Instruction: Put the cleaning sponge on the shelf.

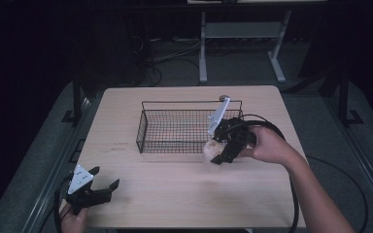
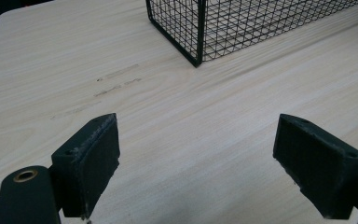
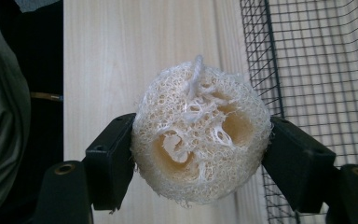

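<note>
My right gripper (image 1: 217, 153) is shut on a pale, round loofah sponge (image 1: 211, 149), held just off the table at the front right corner of the black wire basket (image 1: 146, 127). In the right gripper view the loofah sponge (image 3: 199, 134) sits squeezed between both black pads (image 3: 113, 154), with the basket's mesh wall (image 3: 317, 70) to its right. My left gripper (image 1: 104, 179) rests near the table's front left corner, open with nothing between its pads (image 2: 93, 156). Bare wood lies ahead of it, and the basket corner (image 2: 198, 51) stands farther off.
The light wooden table (image 1: 175, 194) has faint marks (image 1: 119, 145) left of the basket. The basket looks empty inside. A small round object (image 1: 225, 97) lies at the table's far edge behind the basket. Cables trail from both grippers over the table edges.
</note>
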`<state>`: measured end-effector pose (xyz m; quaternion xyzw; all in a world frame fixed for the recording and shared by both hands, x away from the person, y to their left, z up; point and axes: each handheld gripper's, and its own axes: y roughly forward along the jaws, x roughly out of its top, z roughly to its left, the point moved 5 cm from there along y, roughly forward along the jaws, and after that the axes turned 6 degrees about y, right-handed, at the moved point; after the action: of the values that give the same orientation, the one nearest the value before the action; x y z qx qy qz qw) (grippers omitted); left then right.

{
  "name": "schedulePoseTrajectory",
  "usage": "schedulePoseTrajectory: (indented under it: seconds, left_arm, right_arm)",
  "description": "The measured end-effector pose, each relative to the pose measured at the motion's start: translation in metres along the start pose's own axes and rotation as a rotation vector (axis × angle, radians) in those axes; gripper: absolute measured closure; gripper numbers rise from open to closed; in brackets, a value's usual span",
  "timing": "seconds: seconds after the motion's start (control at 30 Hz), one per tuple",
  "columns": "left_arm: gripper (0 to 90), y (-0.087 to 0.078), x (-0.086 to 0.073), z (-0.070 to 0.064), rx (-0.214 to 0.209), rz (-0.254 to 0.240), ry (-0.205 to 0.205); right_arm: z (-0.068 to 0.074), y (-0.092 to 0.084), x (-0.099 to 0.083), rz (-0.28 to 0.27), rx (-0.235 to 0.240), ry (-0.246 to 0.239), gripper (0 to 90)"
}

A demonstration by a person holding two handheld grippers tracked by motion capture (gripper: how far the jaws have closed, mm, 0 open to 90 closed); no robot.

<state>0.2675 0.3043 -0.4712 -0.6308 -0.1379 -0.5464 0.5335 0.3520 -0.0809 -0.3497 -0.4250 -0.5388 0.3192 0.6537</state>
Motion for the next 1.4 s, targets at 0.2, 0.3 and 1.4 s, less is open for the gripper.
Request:
schedulePoseTrajectory:
  seconds: [0.2, 0.3, 1.4]
  left_arm:
    - [13.7, -0.001, 0.000, 0.001, 0.002, -0.001, -0.002]
    - [13.7, -0.001, -0.001, 0.001, 0.003, -0.003, -0.009]
    - [13.7, -0.001, -0.001, 0.002, 0.008, -0.004, -0.009]
  right_arm:
    - [-0.014, -0.007, 0.011, 0.001, -0.014, 0.003, 28.4]
    - [-0.021, -0.011, 0.014, -0.010, -0.017, 0.008, 28.4]
    - [-0.082, -0.021, 0.037, -0.014, -0.032, 0.075, 28.4]
